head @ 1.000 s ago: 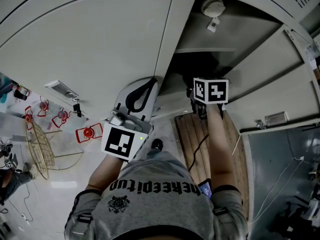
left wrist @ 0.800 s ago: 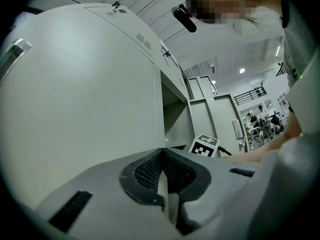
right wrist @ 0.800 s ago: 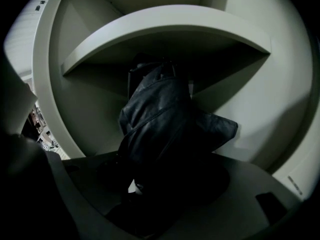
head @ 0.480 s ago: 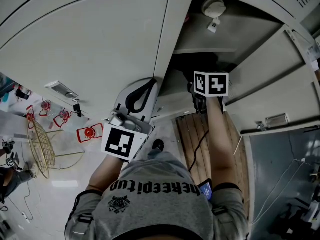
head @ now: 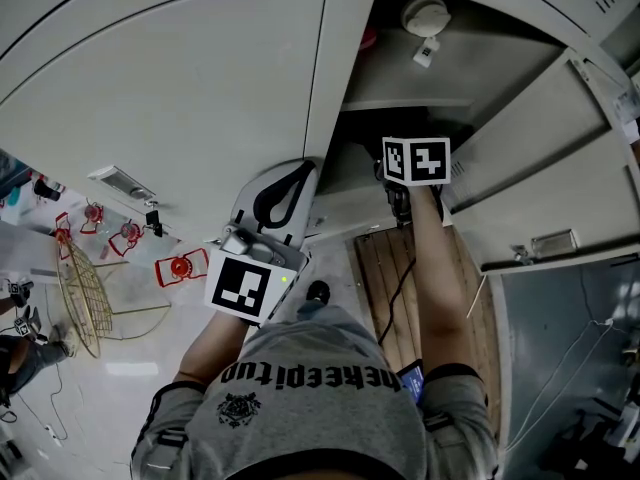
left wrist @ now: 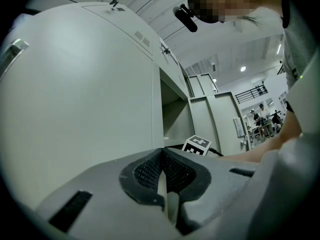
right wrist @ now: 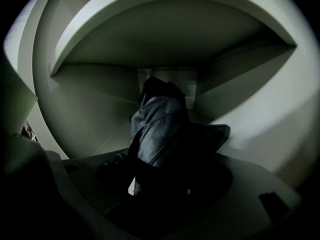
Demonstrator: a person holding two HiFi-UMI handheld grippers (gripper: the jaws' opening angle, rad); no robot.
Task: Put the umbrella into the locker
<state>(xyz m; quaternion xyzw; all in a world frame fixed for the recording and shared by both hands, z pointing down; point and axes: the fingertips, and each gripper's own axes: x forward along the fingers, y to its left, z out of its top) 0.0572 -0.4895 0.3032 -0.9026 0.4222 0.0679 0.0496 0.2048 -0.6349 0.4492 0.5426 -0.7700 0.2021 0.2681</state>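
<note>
Right gripper (right wrist: 159,184) is inside an open compt. of the tall pale grey metal locker (right wrist: 90,109), jaws clamped on the dark blue-grey folded fabric umbrella (right wrist: 161,121). The umbrella rises btwn the jaws toward the back wall. Compt. is tight: shelf overhead, side walls close on both sides. In head view that gripper's marker cube (head: 416,160) sits at the compt. mouth, w/ the open grey locker door (head: 540,158) swung out on its right. Left gripper (left wrist: 165,181) is outside near the closed locker front, jaws pressed together, nothing in them. On the floor below: brown wooden slat board (head: 385,268) w/ a black cable (head: 397,293) across it. Farther left are red wheel-shaped items (head: 176,266) and a round wire basket (head: 80,298).
</note>
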